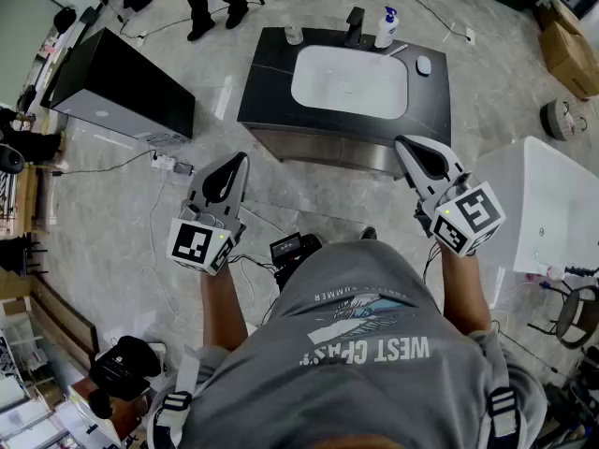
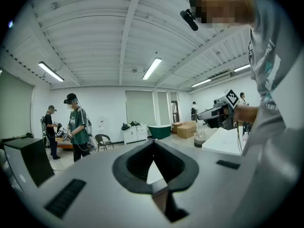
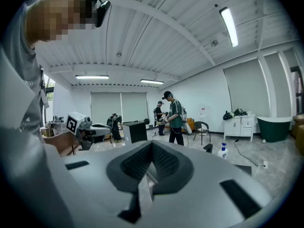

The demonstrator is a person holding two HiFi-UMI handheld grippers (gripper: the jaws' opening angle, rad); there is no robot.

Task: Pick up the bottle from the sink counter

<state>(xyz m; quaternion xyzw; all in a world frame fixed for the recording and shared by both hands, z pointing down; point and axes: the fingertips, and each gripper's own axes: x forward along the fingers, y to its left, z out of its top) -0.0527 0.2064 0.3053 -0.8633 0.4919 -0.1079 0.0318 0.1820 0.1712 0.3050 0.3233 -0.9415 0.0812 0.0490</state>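
A white bottle with a blue pump top [image 1: 385, 28] stands at the back edge of the black sink counter [image 1: 267, 73], right of the black faucet [image 1: 355, 24]. The right gripper view shows this bottle [image 3: 222, 150] small and far off to the right. My left gripper [image 1: 241, 158] and right gripper [image 1: 401, 143] are held out level in front of me, well short of the counter. Both have their jaws shut to a point with nothing in them. Neither is near the bottle.
The counter holds a white basin [image 1: 351, 82], a small clear container [image 1: 294, 35] at the back left and a small white object [image 1: 424, 65] on the right. A black cabinet [image 1: 122, 87] stands at left, a white bathtub [image 1: 543, 204] at right. Cables and a power strip [image 1: 168, 164] lie on the floor.
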